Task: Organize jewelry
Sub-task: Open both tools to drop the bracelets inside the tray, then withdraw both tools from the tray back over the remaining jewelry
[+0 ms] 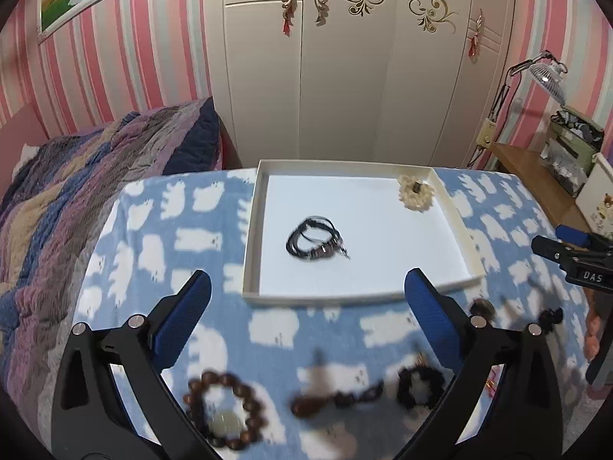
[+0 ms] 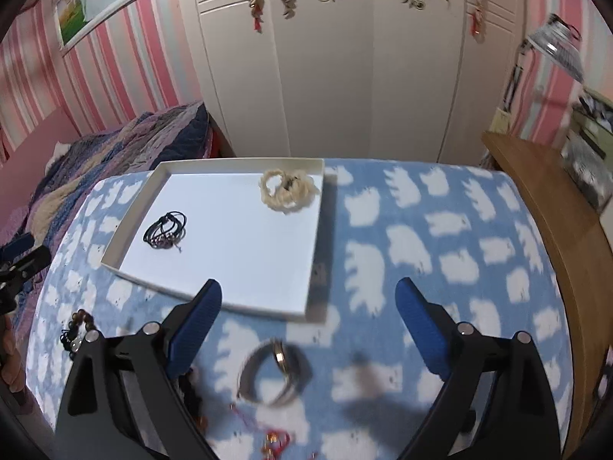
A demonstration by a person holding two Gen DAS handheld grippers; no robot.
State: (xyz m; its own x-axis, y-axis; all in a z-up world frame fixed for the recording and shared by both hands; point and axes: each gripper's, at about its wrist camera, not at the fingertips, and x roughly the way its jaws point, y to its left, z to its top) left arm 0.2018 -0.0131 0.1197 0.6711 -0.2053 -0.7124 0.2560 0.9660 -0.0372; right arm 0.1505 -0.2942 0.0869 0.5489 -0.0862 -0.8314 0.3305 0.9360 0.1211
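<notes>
Both grippers hang above the near edge of the table (image 1: pixel 161 237) with jaws wide apart and nothing between them. Under the left gripper (image 1: pixel 306 318) lie a brown bead bracelet (image 1: pixel 224 408), a dark pendant piece (image 1: pixel 333 398) and a black bead ring (image 1: pixel 419 385), all blurred. Under the right gripper (image 2: pixel 308 324) lies a metal bangle (image 2: pixel 274 372), with a small red piece (image 2: pixel 274 437) nearer.

Farther, the white tray (image 1: pixel 249 230) already holds a black cord bracelet (image 1: pixel 316 239) in the middle and a cream bead bracelet (image 1: pixel 415 191) in its far right corner.

I judge the next pick is best made by lowering over one piece, closing on its rim, not the cloth, and placing it apart from the two inside.
</notes>
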